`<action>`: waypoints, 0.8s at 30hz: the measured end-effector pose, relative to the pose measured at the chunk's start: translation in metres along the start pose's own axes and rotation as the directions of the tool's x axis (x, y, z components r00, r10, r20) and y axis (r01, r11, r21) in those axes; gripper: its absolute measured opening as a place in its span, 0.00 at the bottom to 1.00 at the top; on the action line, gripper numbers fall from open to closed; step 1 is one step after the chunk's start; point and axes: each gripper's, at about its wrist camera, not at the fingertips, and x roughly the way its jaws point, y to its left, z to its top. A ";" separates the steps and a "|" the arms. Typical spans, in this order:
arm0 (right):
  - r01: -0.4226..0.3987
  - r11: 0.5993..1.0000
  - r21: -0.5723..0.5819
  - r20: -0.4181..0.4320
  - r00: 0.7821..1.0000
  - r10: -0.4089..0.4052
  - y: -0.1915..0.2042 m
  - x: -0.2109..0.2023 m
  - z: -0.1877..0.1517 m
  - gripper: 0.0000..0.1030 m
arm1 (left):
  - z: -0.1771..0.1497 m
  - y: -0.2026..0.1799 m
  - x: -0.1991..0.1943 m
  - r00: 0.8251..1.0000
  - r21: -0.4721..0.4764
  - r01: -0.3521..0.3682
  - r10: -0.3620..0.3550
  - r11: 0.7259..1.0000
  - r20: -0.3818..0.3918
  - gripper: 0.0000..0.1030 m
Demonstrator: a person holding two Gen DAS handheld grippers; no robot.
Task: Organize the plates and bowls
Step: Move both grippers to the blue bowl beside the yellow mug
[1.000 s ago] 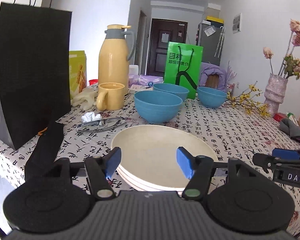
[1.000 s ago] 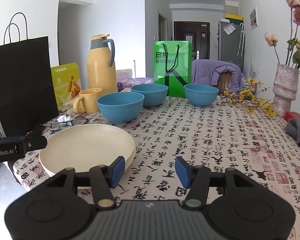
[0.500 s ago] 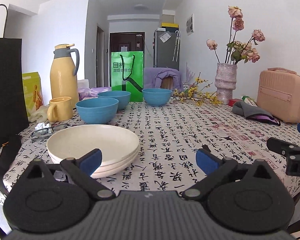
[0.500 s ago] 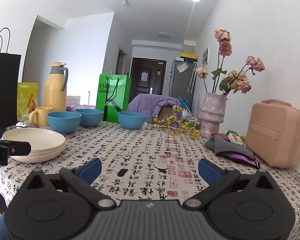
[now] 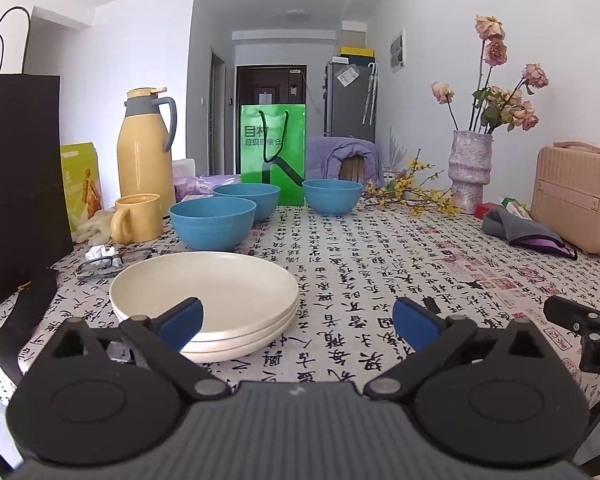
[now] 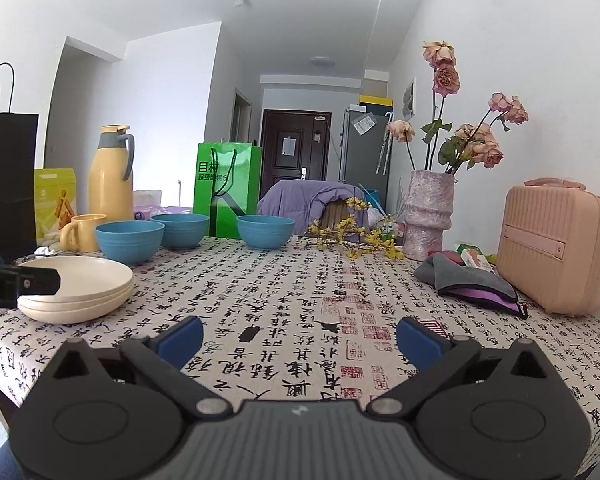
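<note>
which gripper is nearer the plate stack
Left. The left gripper sits at the near edge of the plate stack, one blue pad in front of its rim. The right gripper is off to the stack's right over bare tablecloth. Both are open and empty.

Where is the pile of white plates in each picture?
Left wrist view: the pile of white plates sits low and left of centre, just past the left tongs' left pad.
Right wrist view: the same pile is far left, partly behind the other tongs' black tip.
Shared landmark: the nearest blue bowl stands just behind the pile in both.
</note>
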 end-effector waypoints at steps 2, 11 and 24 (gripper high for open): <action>-0.016 1.000 -0.004 -0.004 1.000 0.016 0.006 0.007 0.004 1.00 | 0.004 0.009 0.004 1.000 -0.008 -0.021 0.021 1.000 0.005 1.00; -0.073 0.997 0.028 -0.043 0.996 0.074 0.036 0.059 0.030 1.00 | 0.026 0.063 0.032 0.998 -0.036 -0.062 0.062 0.997 0.011 1.00; -0.262 0.937 0.231 -0.197 0.931 0.309 0.098 0.218 0.108 0.98 | 0.109 0.172 0.158 0.994 -0.106 -0.014 0.002 0.994 -0.110 1.00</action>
